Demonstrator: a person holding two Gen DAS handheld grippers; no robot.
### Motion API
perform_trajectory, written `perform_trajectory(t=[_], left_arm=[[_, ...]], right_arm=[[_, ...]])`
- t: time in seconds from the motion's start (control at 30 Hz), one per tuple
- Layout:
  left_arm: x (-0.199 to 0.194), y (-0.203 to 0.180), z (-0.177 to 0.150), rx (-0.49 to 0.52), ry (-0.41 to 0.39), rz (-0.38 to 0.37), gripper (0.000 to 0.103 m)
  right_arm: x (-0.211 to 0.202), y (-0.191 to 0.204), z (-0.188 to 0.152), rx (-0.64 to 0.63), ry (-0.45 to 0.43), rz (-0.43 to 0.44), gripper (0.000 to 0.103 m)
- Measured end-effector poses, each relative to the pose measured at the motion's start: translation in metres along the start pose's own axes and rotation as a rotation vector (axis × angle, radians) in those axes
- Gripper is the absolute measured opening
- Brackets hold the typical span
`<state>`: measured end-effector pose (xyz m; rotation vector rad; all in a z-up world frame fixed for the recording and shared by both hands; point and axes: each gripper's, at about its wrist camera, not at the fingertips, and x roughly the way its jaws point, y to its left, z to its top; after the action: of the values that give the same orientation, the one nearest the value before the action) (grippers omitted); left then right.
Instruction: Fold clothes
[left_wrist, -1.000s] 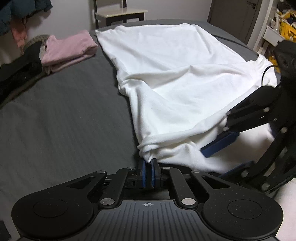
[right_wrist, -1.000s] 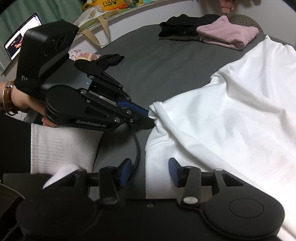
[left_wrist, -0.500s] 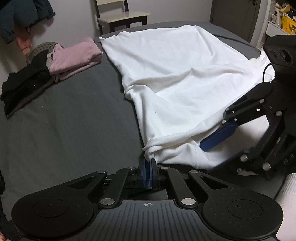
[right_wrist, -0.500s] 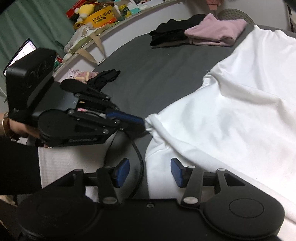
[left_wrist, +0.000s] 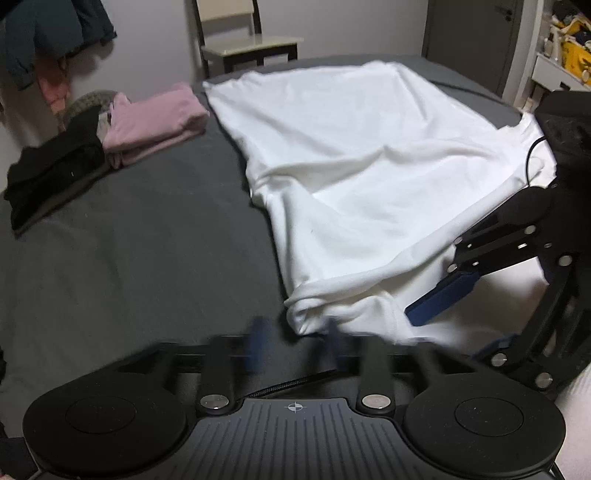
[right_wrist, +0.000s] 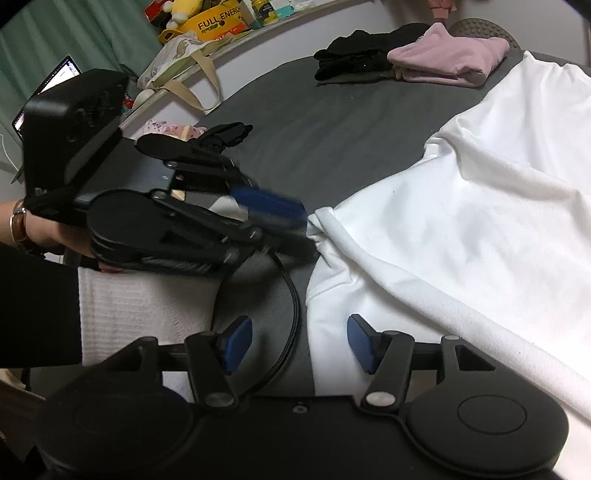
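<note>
Your dark grey bed sheet (left_wrist: 129, 258) filled most of both views, and across its right half lay the big white cotton T-shirt (left_wrist: 351, 166), spread flat at the far end and rumpled toward you, its near corner bunched into a rolled fold just in front of your left gripper (left_wrist: 295, 341). That left gripper's blue pads were blurred but stood apart, the bunched corner lying between and just ahead of them, gripping nothing. From the right wrist view the same gripper sat with its tips at the shirt's rolled edge (right_wrist: 325, 225). Your right gripper (right_wrist: 299, 343) was spread wide, one blue pad over the grey sheet, the other over the shirt's near hem, holding nothing; a black cable (right_wrist: 291, 295) curved between its fingers. Well apart, at the far left edge of the bed, rested a folded pink garment (left_wrist: 155, 122) touching a pile of black clothes (left_wrist: 55, 170). Smaller still, a pale wooden chair (left_wrist: 251, 44) stood beyond the bed.
</note>
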<state>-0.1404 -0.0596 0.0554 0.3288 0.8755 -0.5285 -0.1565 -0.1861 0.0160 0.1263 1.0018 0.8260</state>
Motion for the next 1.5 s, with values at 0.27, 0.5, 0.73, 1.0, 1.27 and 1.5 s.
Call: perform_trajectory(t=[0.27, 0.5, 0.73, 1.0, 1.27, 1.5], left_arm=[[0.006, -0.008, 0.009, 0.066, 0.015, -0.058, 0.061], [0.017, -0.003, 0.009, 0.046, 0.052, -0.082, 0.061], [0.022, 0.019, 0.013, -0.043, 0.059, -0.162, 0.061], [0.028, 0.013, 0.013, -0.072, 0.103, -0.110, 0.062], [0.026, -0.012, 0.014, 0.059, 0.075, -0.054, 0.061], [0.024, -0.020, 0.018, 0.102, 0.088, -0.010, 0.053]], right_arm=[[-0.001, -0.002, 0.000, 0.015, -0.009, 0.013, 0.062], [-0.003, -0.006, 0.001, 0.047, -0.028, 0.017, 0.074], [-0.020, -0.017, 0.002, 0.097, -0.146, -0.034, 0.075], [-0.026, -0.089, -0.018, 0.738, -0.226, 0.191, 0.067], [-0.029, -0.108, -0.035, 0.964, -0.338, 0.341, 0.039], [-0.033, -0.118, -0.044, 1.067, -0.429, 0.440, 0.003]])
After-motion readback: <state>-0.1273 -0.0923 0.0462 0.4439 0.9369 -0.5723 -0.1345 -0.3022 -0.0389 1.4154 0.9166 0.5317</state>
